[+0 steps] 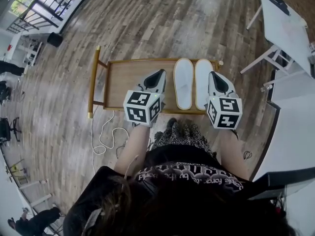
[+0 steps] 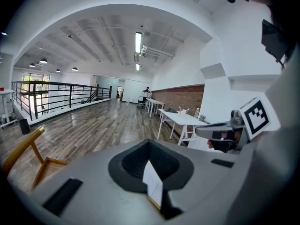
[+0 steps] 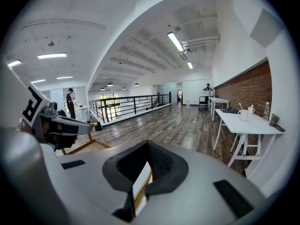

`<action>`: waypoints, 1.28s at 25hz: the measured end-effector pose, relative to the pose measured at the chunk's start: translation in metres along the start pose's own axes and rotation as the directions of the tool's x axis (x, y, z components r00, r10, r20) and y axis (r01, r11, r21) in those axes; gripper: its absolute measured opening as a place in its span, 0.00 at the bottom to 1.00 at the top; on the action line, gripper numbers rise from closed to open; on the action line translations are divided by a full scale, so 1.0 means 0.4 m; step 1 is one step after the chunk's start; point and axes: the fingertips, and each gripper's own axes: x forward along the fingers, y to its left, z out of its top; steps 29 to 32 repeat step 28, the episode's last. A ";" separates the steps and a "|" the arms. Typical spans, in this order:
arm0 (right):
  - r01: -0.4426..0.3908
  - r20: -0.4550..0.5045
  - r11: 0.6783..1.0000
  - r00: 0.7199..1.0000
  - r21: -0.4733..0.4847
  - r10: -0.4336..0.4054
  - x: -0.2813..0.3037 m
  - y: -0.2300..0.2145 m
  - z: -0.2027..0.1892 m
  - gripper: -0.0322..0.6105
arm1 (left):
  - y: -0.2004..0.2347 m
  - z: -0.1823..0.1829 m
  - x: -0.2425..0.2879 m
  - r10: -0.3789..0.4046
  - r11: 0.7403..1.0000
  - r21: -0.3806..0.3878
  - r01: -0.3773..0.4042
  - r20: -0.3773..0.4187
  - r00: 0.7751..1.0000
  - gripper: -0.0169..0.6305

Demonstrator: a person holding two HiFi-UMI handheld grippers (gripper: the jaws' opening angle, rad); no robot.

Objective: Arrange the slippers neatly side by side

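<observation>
**A:** How do the fingers stand?

**B:** The left gripper [image 2: 153, 182] has its jaws pressed together with nothing between them. The right gripper [image 3: 140, 186] is the same, closed and empty.

**A:** And the slippers?

**B:** The two white slippers [image 1: 184, 85] lie side by side with their ends level, on the right part of the wooden trolley [image 1: 123, 77]. The left gripper is over bare wood just left of the pair. The right gripper overlaps the right slipper's outer edge, but I cannot tell whether it touches.

**A:** Any writing?

**B:** The marker cubes [image 1: 142, 107] carry black-and-white squares. White lettering [image 1: 192, 173] runs across the person's black top, upside down and too small to read.

**A:** What does one view give that another lacks?

**B:** Only the head view shows the slippers, and a white cable [image 1: 106, 136] on the floor. The left gripper view looks out across the room, with the right gripper at its right edge and the trolley's wooden handle [image 2: 28, 144] at its left. The right gripper view shows a white table [image 3: 243, 123] bearing a cup [image 3: 243, 115] and a bottle [image 3: 266, 110], and a person [image 3: 70, 102] standing far off by a railing [image 3: 126, 107]
</observation>
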 end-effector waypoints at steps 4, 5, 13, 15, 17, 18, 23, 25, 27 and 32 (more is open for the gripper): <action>0.009 0.004 1.000 1.000 -0.017 -0.009 -0.004 0.005 0.006 0.05 | -0.002 -0.009 -0.003 0.002 1.000 0.004 -0.002 -0.006 1.000 0.03; 0.008 0.005 1.000 1.000 -0.022 -0.007 -0.005 0.008 0.008 0.05 | -0.002 -0.009 -0.005 0.003 1.000 0.004 -0.003 -0.006 1.000 0.03; -0.004 0.006 1.000 1.000 -0.026 0.004 -0.014 0.011 0.005 0.05 | -0.008 -0.026 -0.008 -0.006 1.000 -0.010 0.006 -0.017 1.000 0.03; -0.005 0.004 1.000 1.000 -0.022 0.005 -0.012 0.007 0.003 0.05 | -0.016 -0.031 -0.003 -0.014 1.000 -0.015 0.013 -0.020 1.000 0.03; -0.006 0.002 1.000 1.000 -0.021 0.006 -0.011 0.004 0.001 0.05 | -0.022 -0.036 0.001 -0.019 1.000 -0.014 0.019 -0.026 0.999 0.03; -0.005 0.000 1.000 1.000 -0.022 0.005 -0.009 0.002 0.000 0.05 | -0.024 -0.038 0.003 -0.021 1.000 -0.014 0.021 -0.029 0.999 0.03; 0.003 -0.014 1.000 1.000 -0.022 -0.003 -0.002 -0.010 -0.012 0.05 | -0.021 -0.054 0.009 -0.022 1.000 -0.020 0.021 -0.046 0.999 0.03; 0.005 -0.017 1.000 1.000 -0.023 -0.006 0.000 -0.010 -0.013 0.05 | -0.016 -0.058 0.010 -0.021 1.000 -0.022 0.020 -0.050 0.999 0.03; 0.006 -0.020 1.000 1.000 -0.023 -0.007 0.002 -0.007 -0.013 0.05 | -0.011 -0.060 0.009 -0.022 0.999 -0.024 0.021 -0.053 0.998 0.03; 0.007 -0.021 1.000 1.000 -0.023 -0.007 0.003 -0.005 -0.013 0.05 | -0.009 -0.060 0.009 -0.023 0.999 -0.025 0.022 -0.054 0.998 0.03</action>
